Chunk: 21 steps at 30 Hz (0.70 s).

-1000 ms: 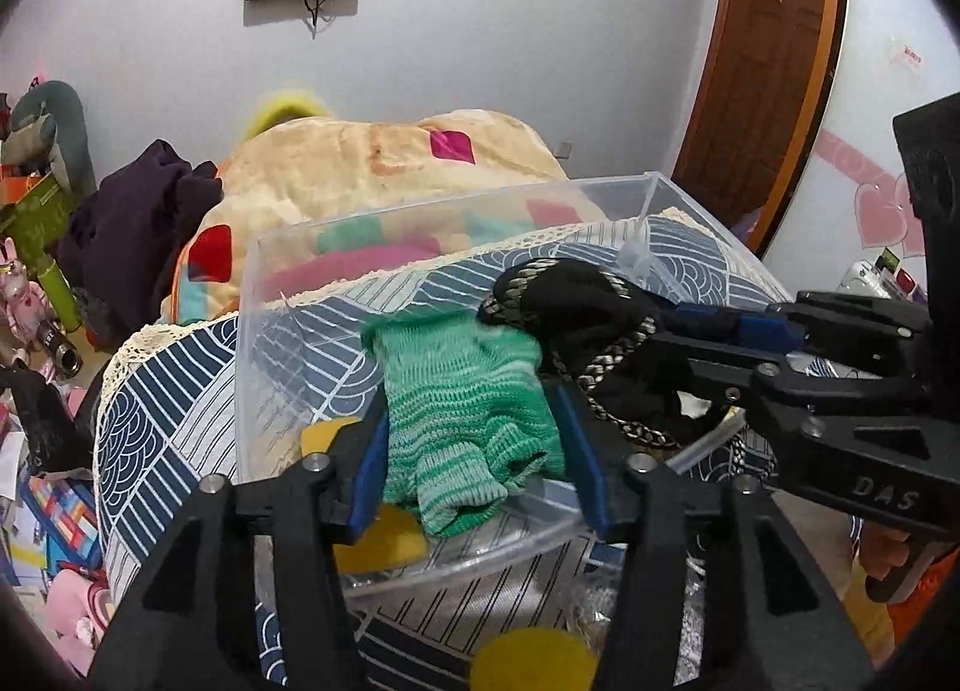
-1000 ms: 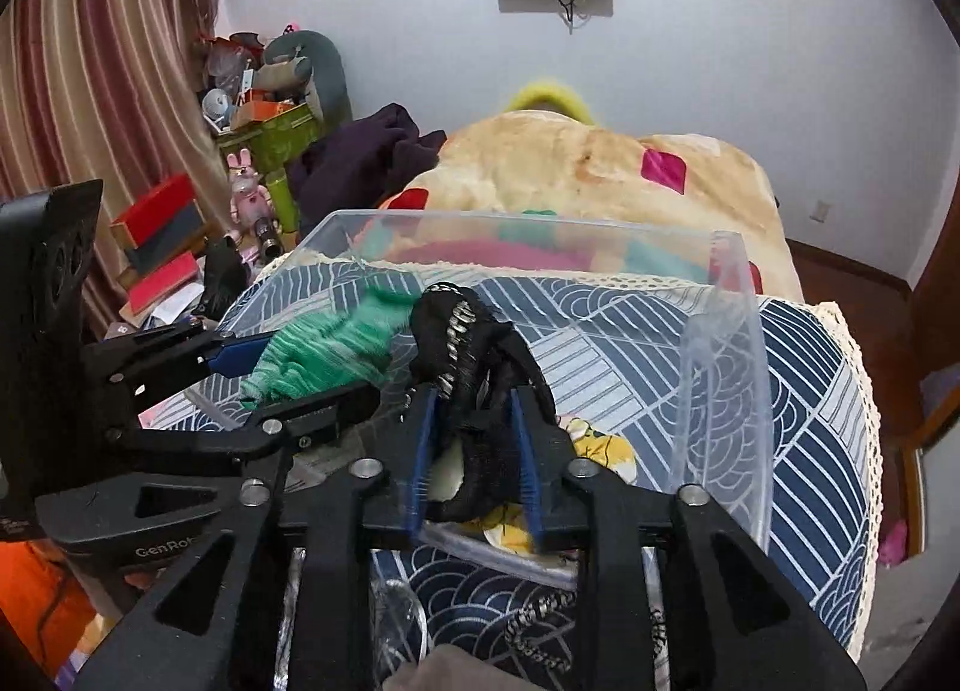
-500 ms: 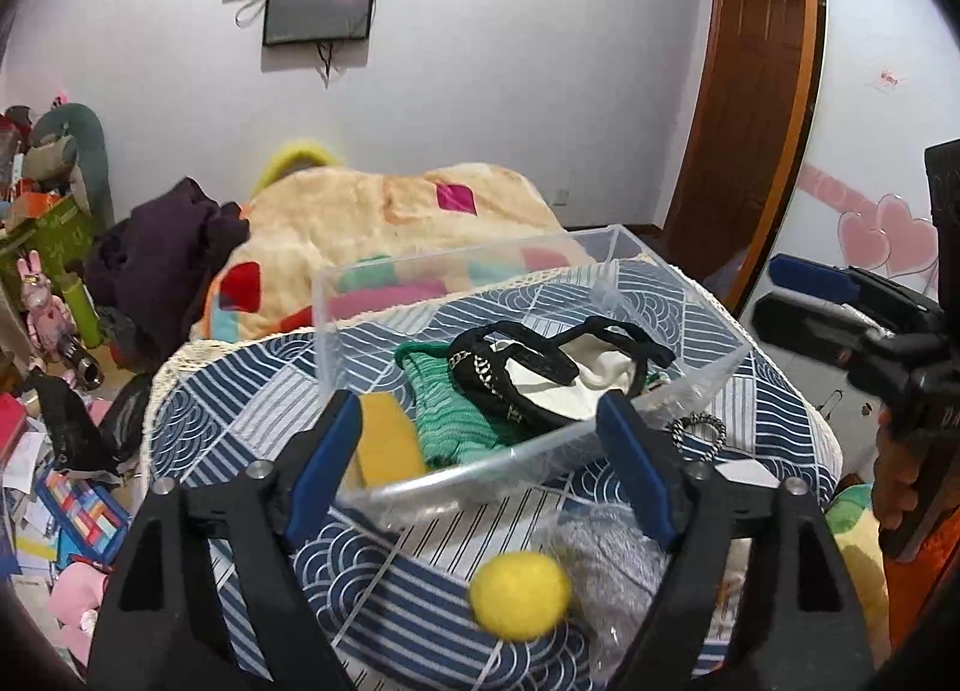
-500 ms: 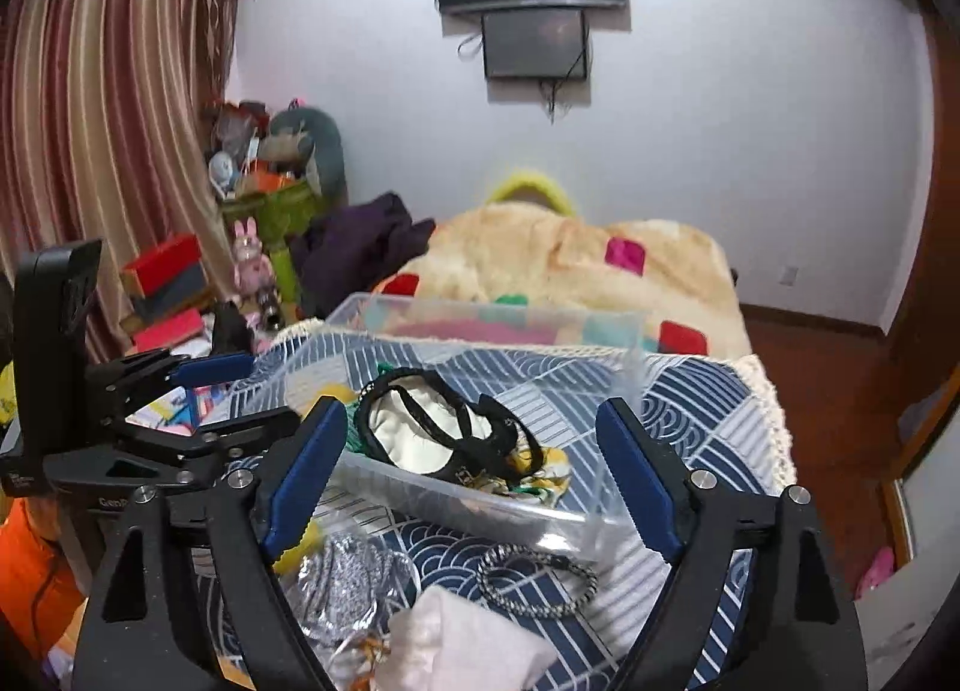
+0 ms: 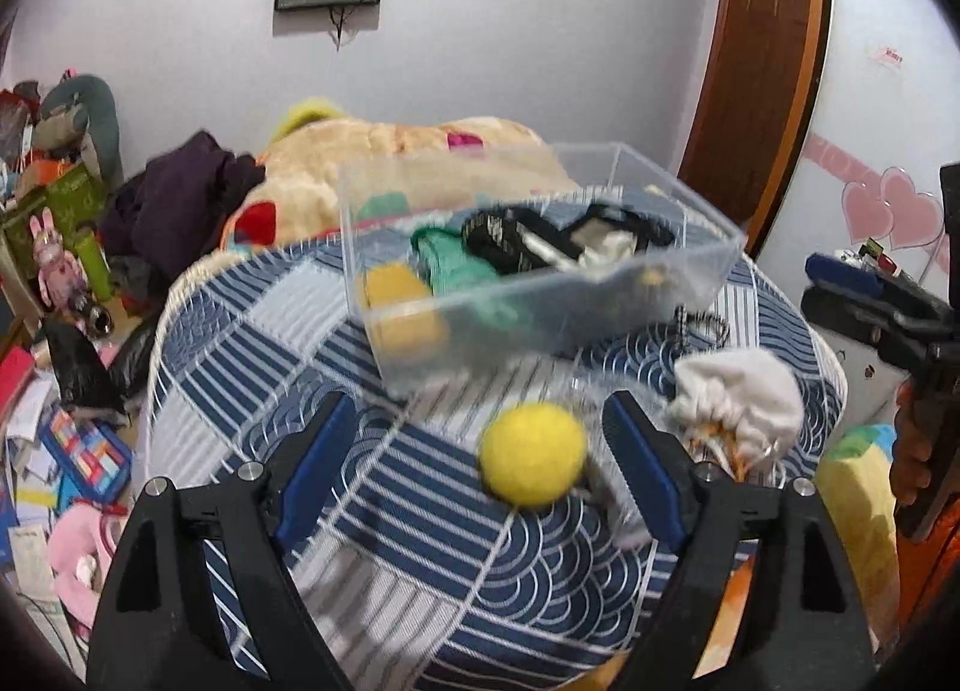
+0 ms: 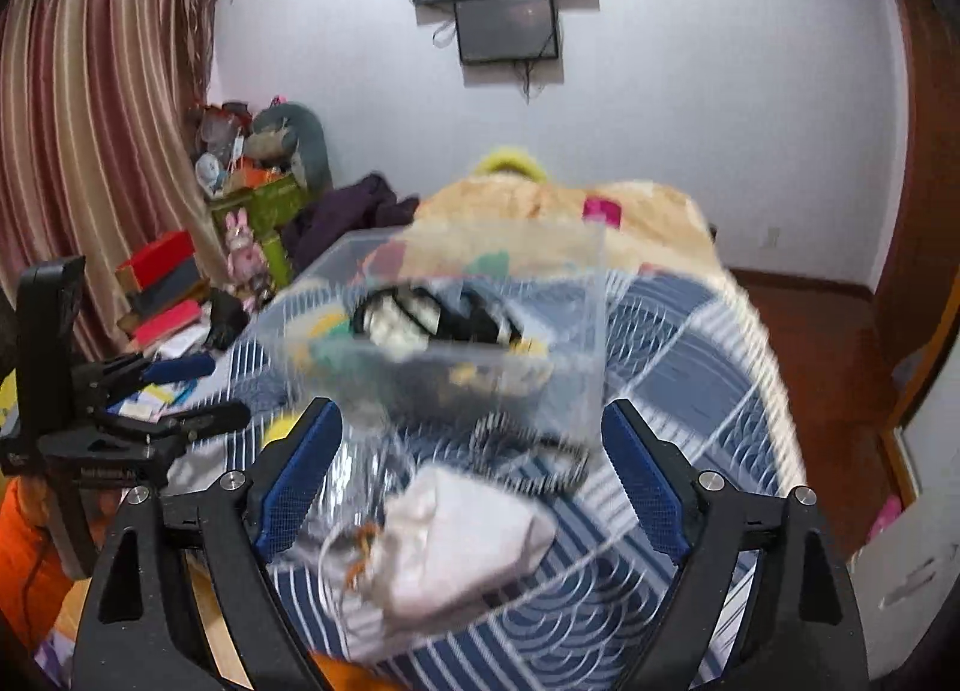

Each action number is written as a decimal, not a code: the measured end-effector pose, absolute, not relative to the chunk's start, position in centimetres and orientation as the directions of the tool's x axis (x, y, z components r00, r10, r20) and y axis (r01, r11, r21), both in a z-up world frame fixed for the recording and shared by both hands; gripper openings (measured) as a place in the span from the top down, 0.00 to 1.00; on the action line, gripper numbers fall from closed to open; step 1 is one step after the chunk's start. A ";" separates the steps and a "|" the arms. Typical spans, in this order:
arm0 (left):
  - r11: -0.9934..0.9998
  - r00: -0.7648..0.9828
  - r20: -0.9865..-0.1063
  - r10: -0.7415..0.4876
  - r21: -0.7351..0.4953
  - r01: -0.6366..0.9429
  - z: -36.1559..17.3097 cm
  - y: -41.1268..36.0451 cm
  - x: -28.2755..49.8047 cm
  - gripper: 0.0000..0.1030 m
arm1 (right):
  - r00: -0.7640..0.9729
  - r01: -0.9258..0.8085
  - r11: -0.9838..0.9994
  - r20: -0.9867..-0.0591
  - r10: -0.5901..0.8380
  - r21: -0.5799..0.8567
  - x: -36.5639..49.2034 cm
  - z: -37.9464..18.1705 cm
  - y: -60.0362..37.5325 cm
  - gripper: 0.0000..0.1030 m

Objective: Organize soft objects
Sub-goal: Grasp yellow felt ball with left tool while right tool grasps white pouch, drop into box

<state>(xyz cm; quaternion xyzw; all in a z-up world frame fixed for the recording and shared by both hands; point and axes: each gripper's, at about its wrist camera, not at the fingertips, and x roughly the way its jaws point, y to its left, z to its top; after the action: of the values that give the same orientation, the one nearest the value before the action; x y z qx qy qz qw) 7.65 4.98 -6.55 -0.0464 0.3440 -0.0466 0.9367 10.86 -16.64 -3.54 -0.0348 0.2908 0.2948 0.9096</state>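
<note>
Blue-and-white patterned cloth (image 5: 420, 511) covers the round surface everything sits on. Clear plastic bin (image 5: 660, 283) toward the far side already holds a green knit piece (image 5: 456, 265), a black strappy item (image 5: 510, 235) and something yellow (image 5: 390, 289). Still loose on the cloth: white fabric pouch (image 6: 456, 535), a black-and-white cord (image 6: 540, 445) just in front of the bin, and the yellow felt ball (image 5: 531, 463).

Left gripper (image 5: 474, 463): jaws wide apart, nothing clamped; ball lies between them, nearer the right-side pad, untouched. Right gripper (image 6: 471, 469): jaws opening, empty; pouch sits below, between them, not pinched.

Read: between drops, lining up next picks. Next move: left goes down over the ball and centres it before closing, since it looks likely to roll. Right drops onto the pouch and grabs the bulk, not the drawstring. Frames are blurred, so edges are approximate.
</note>
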 end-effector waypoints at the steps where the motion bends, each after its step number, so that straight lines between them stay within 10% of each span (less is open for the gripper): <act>1: 0.990 0.751 -0.649 -0.125 -0.128 0.054 -7.1 5.0 7.7 0.18 | 0.645 -0.558 0.822 -0.566 0.513 0.110 10.8 -4.2 -16.5 0.15; 13: 0.980 0.700 -0.690 -0.184 -0.181 0.080 -10.8 3.5 8.0 0.34 | 0.529 -0.551 0.816 -0.682 0.505 0.177 11.0 -10.0 -16.0 0.17; 21: 0.972 0.703 -0.676 -0.221 -0.208 0.106 -10.9 3.0 8.3 0.59 | 0.538 -0.569 0.801 -0.654 0.532 0.184 10.0 -9.5 -16.5 0.50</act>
<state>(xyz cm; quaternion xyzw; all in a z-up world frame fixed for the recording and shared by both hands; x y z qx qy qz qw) 8.28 2.97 -10.86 -0.0766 0.3750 -0.0890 0.9196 9.96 -16.53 -9.54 -0.0253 0.3638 0.3142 0.8765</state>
